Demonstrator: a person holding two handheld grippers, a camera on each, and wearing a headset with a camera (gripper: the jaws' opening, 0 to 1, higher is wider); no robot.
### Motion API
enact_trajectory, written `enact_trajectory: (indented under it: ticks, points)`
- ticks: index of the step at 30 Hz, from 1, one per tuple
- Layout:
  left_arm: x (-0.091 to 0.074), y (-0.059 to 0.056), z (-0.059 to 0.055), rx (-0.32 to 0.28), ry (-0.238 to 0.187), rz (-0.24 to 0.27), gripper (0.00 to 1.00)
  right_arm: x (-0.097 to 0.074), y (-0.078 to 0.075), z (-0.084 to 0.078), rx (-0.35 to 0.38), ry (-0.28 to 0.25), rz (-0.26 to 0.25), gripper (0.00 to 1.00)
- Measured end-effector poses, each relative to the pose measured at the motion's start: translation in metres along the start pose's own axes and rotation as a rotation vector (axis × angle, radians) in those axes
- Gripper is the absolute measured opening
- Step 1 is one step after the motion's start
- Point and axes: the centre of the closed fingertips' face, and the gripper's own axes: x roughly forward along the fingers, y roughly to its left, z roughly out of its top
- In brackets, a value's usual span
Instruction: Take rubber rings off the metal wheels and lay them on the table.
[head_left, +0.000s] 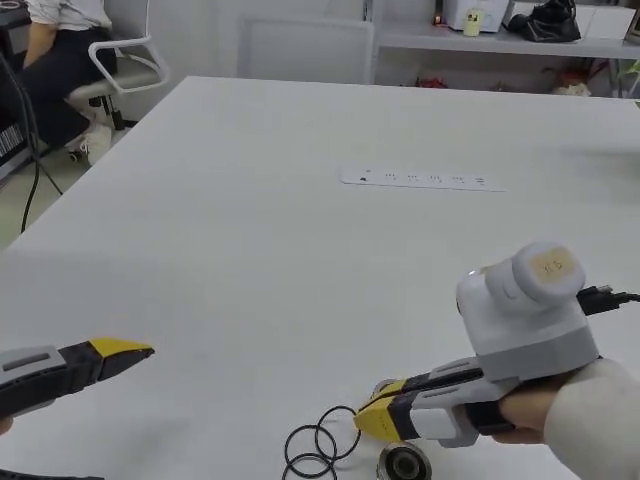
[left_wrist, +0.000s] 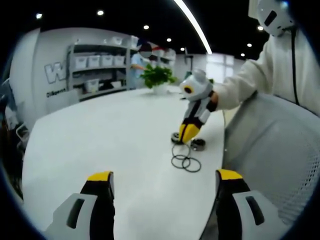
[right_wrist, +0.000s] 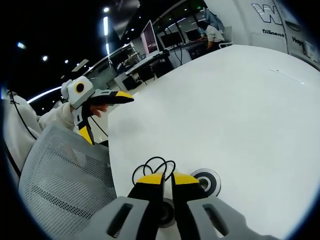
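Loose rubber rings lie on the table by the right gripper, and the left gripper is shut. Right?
No: the left gripper is open, jaws wide apart in the left gripper view. The rubber rings do lie by the right gripper.

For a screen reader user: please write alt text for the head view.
The right tongs, shut, point at loose black rubber rings lying beside a metal wheel near the front edge of a white table. The left tongs sit at the far left, above the table.
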Motion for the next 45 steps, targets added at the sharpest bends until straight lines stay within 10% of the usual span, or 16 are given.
enact_trajectory:
  ticks: [18, 45]
  points:
    - [-0.004, 0.003, 0.005, 0.020, 0.008, 0.005, 0.85, -0.016, -0.004, 0.010, -0.041, -0.045, -0.012, 0.06]
    - [0.015, 0.011, 0.053, 0.147, 0.012, -0.066, 0.80, -0.046, -0.040, 0.005, -0.065, -0.083, -0.099, 0.17]
